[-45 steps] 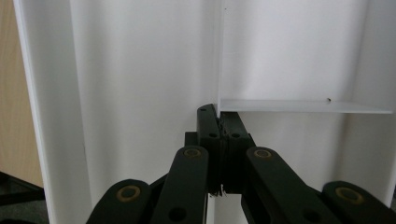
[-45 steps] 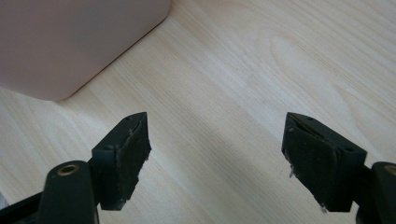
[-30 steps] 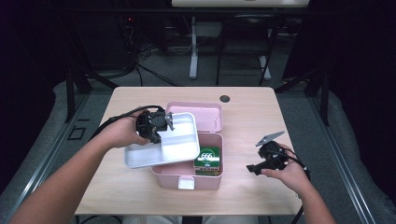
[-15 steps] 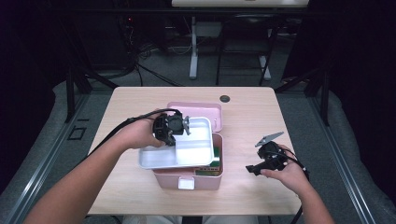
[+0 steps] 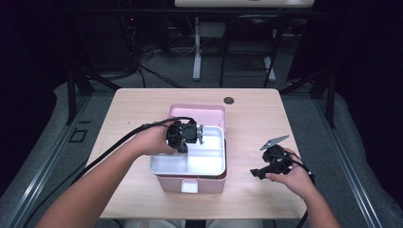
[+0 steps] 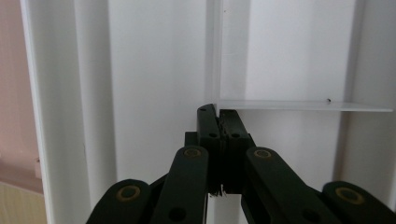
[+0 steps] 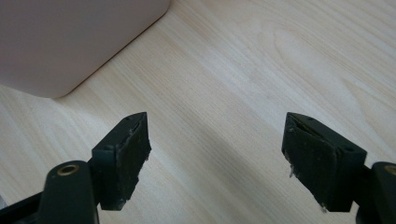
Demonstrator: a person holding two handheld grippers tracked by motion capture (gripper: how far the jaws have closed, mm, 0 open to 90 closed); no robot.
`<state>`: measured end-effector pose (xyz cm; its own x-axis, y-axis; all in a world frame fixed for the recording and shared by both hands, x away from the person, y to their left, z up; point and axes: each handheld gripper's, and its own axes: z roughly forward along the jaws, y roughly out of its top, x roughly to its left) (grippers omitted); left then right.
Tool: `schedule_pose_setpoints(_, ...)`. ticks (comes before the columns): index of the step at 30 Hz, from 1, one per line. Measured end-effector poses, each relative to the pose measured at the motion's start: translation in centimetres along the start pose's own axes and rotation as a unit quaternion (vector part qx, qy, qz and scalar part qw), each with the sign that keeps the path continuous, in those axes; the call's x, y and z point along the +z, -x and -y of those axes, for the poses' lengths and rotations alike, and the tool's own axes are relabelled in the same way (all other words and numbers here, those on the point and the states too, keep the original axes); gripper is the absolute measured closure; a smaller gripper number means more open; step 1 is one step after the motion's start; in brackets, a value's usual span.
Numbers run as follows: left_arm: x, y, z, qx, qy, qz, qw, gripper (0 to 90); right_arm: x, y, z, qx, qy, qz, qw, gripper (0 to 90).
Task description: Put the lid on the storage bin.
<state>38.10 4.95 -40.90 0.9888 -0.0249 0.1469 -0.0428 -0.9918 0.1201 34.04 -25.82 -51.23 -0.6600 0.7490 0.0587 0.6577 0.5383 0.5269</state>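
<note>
Holding the white tray [image 5: 190, 164] by its divider, our left gripper [image 5: 186, 135] is clamped tight on it. We have it over the pink box [image 5: 190, 183], nearly seated; pressing it flat and letting go seem left. Our right gripper [image 5: 266, 166] waits wide open, holding nothing.

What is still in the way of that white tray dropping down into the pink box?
Nothing visible. The white tray, pinched by its divider wall in the left gripper, sits directly over the pink box, apparently at its rim. The box's lid lies open behind, and the right gripper waits open, off to the side.
</note>
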Motion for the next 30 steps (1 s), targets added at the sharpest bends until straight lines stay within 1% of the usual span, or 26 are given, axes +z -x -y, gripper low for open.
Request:
schedule_pose_setpoints(2, 0.1, 0.1, -0.2, 0.001, 0.003, 0.002, 1.0000, 89.4, 0.1, 0.1, 0.1, -0.001, -0.001, -0.001, 1.0000, 22.9)
schedule_pose_setpoints(3, 0.1, 0.2, -0.3, 0.004, 0.003, 0.003, 1.0000, 89.4, 0.2, 0.1, 0.1, 0.000, -0.002, -0.001, 1.0000, 22.9)
schedule_pose_setpoints(6, 0.3, 0.3, -0.4, 0.004, 0.006, 0.003, 1.0000, 89.4, 0.2, 0.1, 0.0, -0.001, -0.001, -0.002, 1.0000, 22.9)
schedule_pose_setpoints(7, 0.3, 0.3, -0.5, 0.003, 0.006, 0.007, 1.0000, 89.4, 0.2, 0.0, 0.0, -0.001, 0.000, -0.002, 1.0000, 22.9)
schedule_pose_setpoints(8, 0.5, 0.3, -0.5, 0.003, 0.009, 0.007, 0.9999, 89.4, 0.2, 0.0, 0.0, -0.001, 0.000, -0.002, 1.0000, 22.9)
schedule_pose_setpoints(10, 0.7, 0.4, -0.6, 0.006, 0.002, 0.008, 0.9999, 89.4, 0.2, -0.1, 0.0, -0.001, 0.000, -0.003, 1.0000, 22.9)
schedule_pose_setpoints(11, 1.0, 0.4, -0.7, 0.006, 0.005, 0.010, 0.9999, 89.4, 0.2, -0.1, 0.0, 0.000, 0.000, -0.003, 1.0000, 22.9)
schedule_pose_setpoints(14, 1.2, 0.4, -0.8, 0.009, -0.001, 0.011, 0.9999, 89.3, 0.2, 0.0, 0.0, 0.000, 0.000, -0.003, 1.0000, 22.9)
schedule_pose_setpoints(20, 1.7, 0.5, -0.9, -0.009, -0.003, 0.020, 0.9998, 89.1, 0.1, 0.0, -0.1, -0.001, 0.000, -0.001, 1.0000, 22.9)
schedule_pose_setpoints(22, 1.8, 0.6, -0.9, -0.007, -0.003, 0.023, 0.9997, 89.3, 0.0, 0.1, -0.1, -0.002, 0.000, 0.000, 1.0000, 22.9)
schedule_pose_setpoints(24, 2.0, 0.6, -0.8, -0.003, 0.001, 0.021, 0.9998, 89.3, -0.1, 0.1, -0.2, -0.001, 0.001, 0.001, 1.0000, 22.9)
schedule_pose_setpoints(28, 2.3, 0.6, -0.6, -0.005, 0.008, 0.025, 0.9997, 89.1, -0.1, 0.1, -0.3, -0.001, 0.003, 0.002, 1.0000, 22.9)
schedule_pose_setpoints(30, 2.4, 0.6, -0.6, -0.004, 0.008, 0.022, 0.9997, 88.7, -0.1, 0.1, -0.4, -0.003, 0.004, 0.003, 1.0000, 22.9)
